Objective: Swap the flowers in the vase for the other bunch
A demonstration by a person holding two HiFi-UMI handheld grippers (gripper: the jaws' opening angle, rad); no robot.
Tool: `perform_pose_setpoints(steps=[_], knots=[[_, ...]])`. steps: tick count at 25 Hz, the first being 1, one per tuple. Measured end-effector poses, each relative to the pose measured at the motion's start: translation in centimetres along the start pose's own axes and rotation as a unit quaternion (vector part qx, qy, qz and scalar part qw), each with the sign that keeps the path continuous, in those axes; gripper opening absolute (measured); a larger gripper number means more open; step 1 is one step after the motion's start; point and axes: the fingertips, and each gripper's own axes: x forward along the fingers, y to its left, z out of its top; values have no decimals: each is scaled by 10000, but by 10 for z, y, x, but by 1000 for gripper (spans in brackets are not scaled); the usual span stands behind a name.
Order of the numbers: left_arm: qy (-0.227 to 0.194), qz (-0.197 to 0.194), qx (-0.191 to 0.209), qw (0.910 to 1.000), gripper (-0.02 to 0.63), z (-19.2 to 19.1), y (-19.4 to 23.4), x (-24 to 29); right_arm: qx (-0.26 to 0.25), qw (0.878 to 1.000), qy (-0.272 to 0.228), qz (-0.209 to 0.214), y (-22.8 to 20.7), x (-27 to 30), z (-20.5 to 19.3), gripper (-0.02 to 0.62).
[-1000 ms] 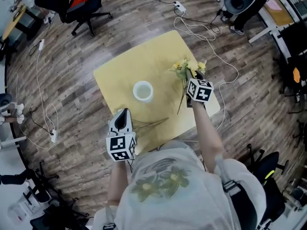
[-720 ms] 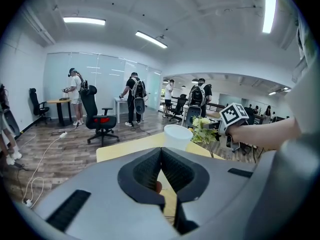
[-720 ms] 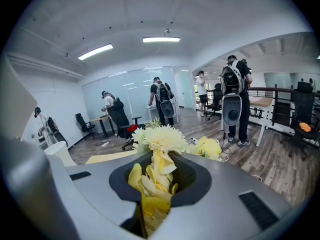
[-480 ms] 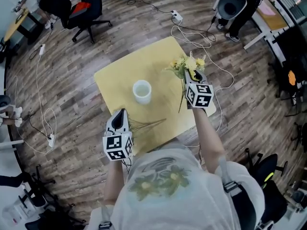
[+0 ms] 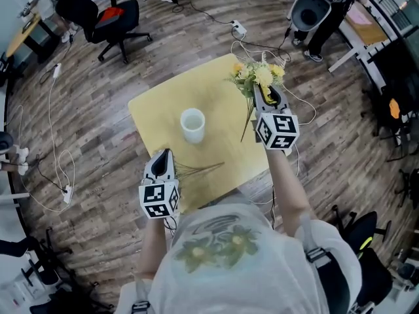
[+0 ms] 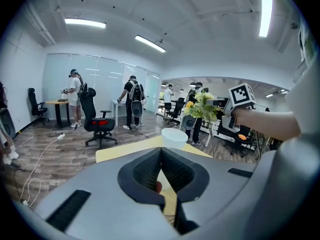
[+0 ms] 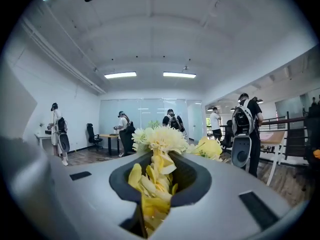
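A white vase stands empty near the middle of the yellow table. My right gripper is shut on a bunch of yellow and white flowers and holds it in the air over the table's right side. The bunch's stems hang below. In the right gripper view the blooms fill the gap between the jaws of the right gripper. My left gripper hovers at the table's near edge with its pads together. A bunch of thin dry stems lies on the table beside it. In the left gripper view the left gripper points at the vase.
Cables and a power strip trail over the wood floor beyond the table. An office chair stands at the far left and other people work at desks in the background. The person's torso is close to the table's near edge.
My right gripper has risen with the yellow bunch, and its stems have come up off the table. The left gripper has barely shifted and the dry stems still lie beside it.
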Motion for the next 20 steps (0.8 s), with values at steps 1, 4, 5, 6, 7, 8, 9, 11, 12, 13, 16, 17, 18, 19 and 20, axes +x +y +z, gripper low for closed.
perform_pose_setpoints(steps=[1, 4, 5, 6, 7, 8, 9, 11, 12, 13, 16, 17, 18, 19, 20], knots=[[-2, -2, 2, 10000, 17, 0, 0, -1, -61, 9999, -80, 33, 3, -2, 8, 97], [-9, -1, 8, 10000, 17, 0, -1, -3, -303, 9991, -250, 145, 13, -3, 25, 97], [-11, 0, 10, 10000, 17, 0, -1, -4, -375, 9987, -299, 193, 16, -3, 30, 97], [-13, 1, 12, 10000, 17, 0, -1, -5, -432, 9982, -348, 243, 20, -2, 35, 97], [-17, 2, 16, 10000, 17, 0, -1, -6, -477, 9976, -399, 290, 23, -1, 39, 97], [-24, 4, 20, 10000, 17, 0, 0, -6, -510, 9971, -450, 332, 26, -1, 44, 97], [-31, 9, 23, 10000, 17, 1, 0, -7, -536, 9966, -503, 371, 29, 0, 50, 97], [-50, 23, 26, 10000, 17, 2, -1, -10, -575, 9954, -624, 448, 34, -1, 62, 97], [-59, 29, 25, 10000, 17, 3, -1, -11, -592, 9947, -691, 484, 36, -1, 69, 97], [-68, 34, 20, 10000, 17, 4, -1, -13, -607, 9939, -759, 515, 39, -2, 76, 97], [-94, 45, -22, 9999, 17, 4, 1, -17, -623, 9917, -949, 607, 49, -3, 93, 97], [-100, 51, -34, 9999, 17, 4, 1, -17, -616, 9909, -1013, 643, 51, -3, 98, 97], [-104, 58, -43, 9999, 17, 4, -1, -18, -608, 9900, -1078, 683, 53, -5, 103, 97], [-106, 69, -48, 9999, 17, 3, -2, -19, -603, 9889, -1146, 728, 56, -6, 108, 97], [-107, 82, -53, 9999, 17, 2, -3, -21, -605, 9877, -1215, 777, 58, -8, 113, 97]])
